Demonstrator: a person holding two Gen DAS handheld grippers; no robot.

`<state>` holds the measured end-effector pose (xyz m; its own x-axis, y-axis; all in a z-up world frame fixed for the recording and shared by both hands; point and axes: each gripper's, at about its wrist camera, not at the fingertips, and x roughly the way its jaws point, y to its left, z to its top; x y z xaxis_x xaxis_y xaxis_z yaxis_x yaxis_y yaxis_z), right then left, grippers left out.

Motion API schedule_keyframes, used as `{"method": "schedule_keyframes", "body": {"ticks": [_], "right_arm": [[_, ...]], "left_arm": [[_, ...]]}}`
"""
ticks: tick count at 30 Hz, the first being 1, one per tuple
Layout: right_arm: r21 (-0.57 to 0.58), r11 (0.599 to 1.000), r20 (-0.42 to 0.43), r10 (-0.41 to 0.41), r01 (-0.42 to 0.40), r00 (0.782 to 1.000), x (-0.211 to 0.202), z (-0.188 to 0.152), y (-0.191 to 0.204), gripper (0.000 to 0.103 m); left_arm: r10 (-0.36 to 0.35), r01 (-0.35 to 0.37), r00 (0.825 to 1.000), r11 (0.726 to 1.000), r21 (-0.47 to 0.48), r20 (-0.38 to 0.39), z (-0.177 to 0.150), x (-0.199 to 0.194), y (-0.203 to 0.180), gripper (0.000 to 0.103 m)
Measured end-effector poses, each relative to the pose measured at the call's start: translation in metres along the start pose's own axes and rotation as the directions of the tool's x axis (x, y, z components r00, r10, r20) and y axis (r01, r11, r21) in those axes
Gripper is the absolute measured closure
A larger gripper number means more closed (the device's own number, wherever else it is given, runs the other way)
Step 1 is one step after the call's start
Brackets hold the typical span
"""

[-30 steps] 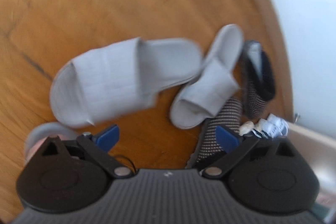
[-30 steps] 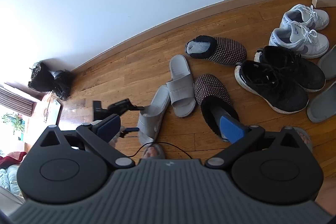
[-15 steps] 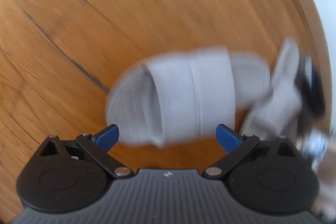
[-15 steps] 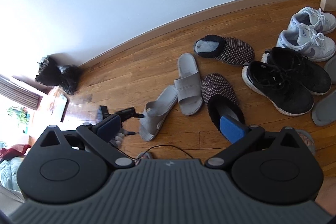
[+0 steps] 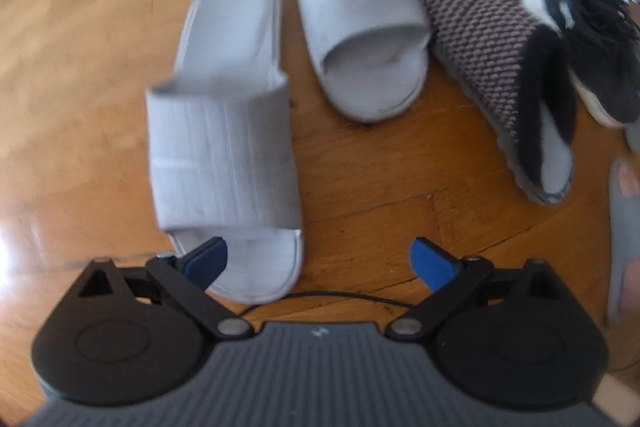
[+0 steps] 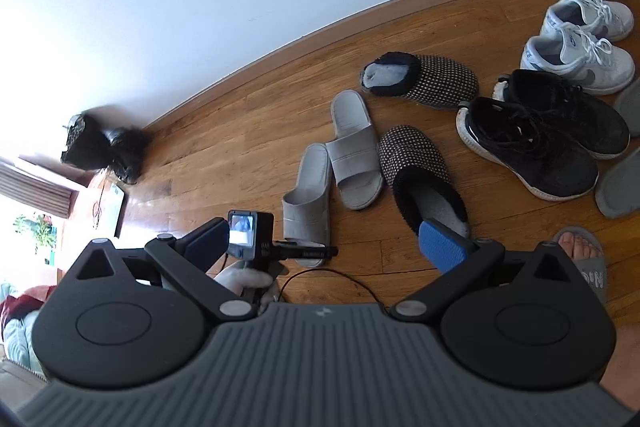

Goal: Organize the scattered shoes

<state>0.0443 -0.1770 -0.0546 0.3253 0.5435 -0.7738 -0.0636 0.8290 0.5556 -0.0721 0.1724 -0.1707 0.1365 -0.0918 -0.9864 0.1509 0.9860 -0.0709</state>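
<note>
A light grey slide (image 5: 224, 147) lies lengthwise on the wood floor, its near end just ahead of my left gripper (image 5: 320, 261). That gripper is open, and its left fingertip (image 5: 208, 259) overlaps the slide's near end. The matching grey slide (image 5: 360, 27) lies beside it to the right, touching a dotted black slipper (image 5: 492, 67). In the right wrist view the pair of slides (image 6: 308, 195) (image 6: 354, 155) sits mid-floor, with the left gripper (image 6: 312, 251) at the near end. My right gripper (image 6: 324, 243) hangs open above the floor, holding nothing.
A second dotted slipper (image 6: 432, 79) lies near the baseboard. Black sneakers (image 6: 540, 143) and white sneakers (image 6: 580, 43) stand at right, with grey shoes (image 6: 620, 187) at the edge. A person's foot in a grey sandal (image 6: 580, 255) is at lower right. A black bag (image 6: 104, 147) sits by the wall.
My left gripper has swung from the side of the near grey slide round to its near end. That slide now lies closer to parallel with its mate. The right gripper barely moved.
</note>
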Motion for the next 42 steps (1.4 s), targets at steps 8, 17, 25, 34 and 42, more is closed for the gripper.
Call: {"method": "schedule_keyframes", "body": {"ticks": [8, 17, 25, 34, 42], "right_arm": [[-0.049, 0.999, -0.048, 0.018, -0.021, 0.999, 0.015, 0.000, 0.015, 0.001], [-0.043, 0.999, -0.058, 0.009, -0.011, 0.998, 0.016, -0.001, 0.015, 0.000], [-0.032, 0.999, -0.064, 0.016, -0.018, 0.998, 0.015, 0.001, 0.014, 0.001], [-0.007, 1.000, -0.054, 0.018, -0.018, 0.998, 0.011, 0.005, 0.007, 0.001], [-0.009, 1.000, -0.063, 0.023, -0.024, 0.998, 0.016, 0.006, 0.007, 0.001]], "left_arm": [[0.216, -0.204, 0.940, 0.976, -0.071, 0.264, 0.037, -0.005, 0.023, 0.003], [0.148, -0.132, 0.980, 0.984, -0.123, 0.133, 0.061, 0.087, 0.044, 0.004], [0.094, -0.062, 0.986, 0.973, -0.224, 0.135, 0.035, 0.080, 0.050, 0.005], [0.036, 0.012, 0.945, 0.989, -0.148, 0.324, 0.067, 0.047, 0.024, 0.004], [0.042, -0.019, 0.975, 0.994, -0.107, 0.217, 0.108, 0.129, 0.005, 0.023]]}}
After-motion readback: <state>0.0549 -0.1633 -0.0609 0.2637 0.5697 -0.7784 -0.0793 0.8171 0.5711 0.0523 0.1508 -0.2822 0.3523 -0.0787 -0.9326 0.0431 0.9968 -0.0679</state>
